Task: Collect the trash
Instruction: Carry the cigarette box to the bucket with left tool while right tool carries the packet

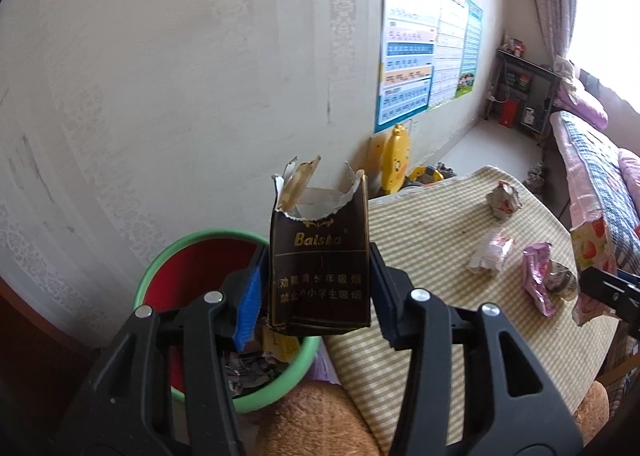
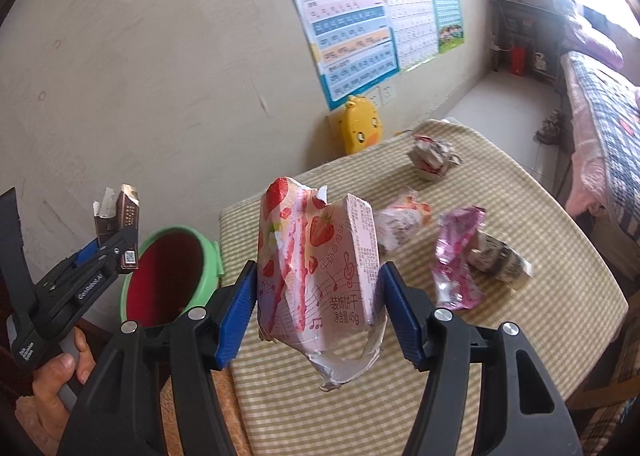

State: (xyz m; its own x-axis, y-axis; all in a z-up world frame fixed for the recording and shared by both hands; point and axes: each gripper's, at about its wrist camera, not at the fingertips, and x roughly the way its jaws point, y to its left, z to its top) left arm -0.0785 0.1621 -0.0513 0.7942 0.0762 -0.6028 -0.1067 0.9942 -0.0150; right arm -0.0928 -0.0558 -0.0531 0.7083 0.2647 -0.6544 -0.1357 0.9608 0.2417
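The left gripper (image 1: 318,288) has its jaws closed on the sides of a torn brown Baisha cigarette pack (image 1: 320,256), held upright just above the green-rimmed red trash bin (image 1: 188,256), presumably so it can drop straight in. The right gripper (image 2: 318,308) pinches a crumpled pink strawberry biscuit box (image 2: 320,268) over the striped tabletop (image 2: 520,336), likely waiting its turn at the bin. Beyond it, 4 pieces remain on the table (a white wrapper (image 2: 402,222), a pink foil wrapper (image 2: 456,260), a crushed carton (image 2: 502,260) touching it, and farther off a crumpled ball (image 2: 432,158))
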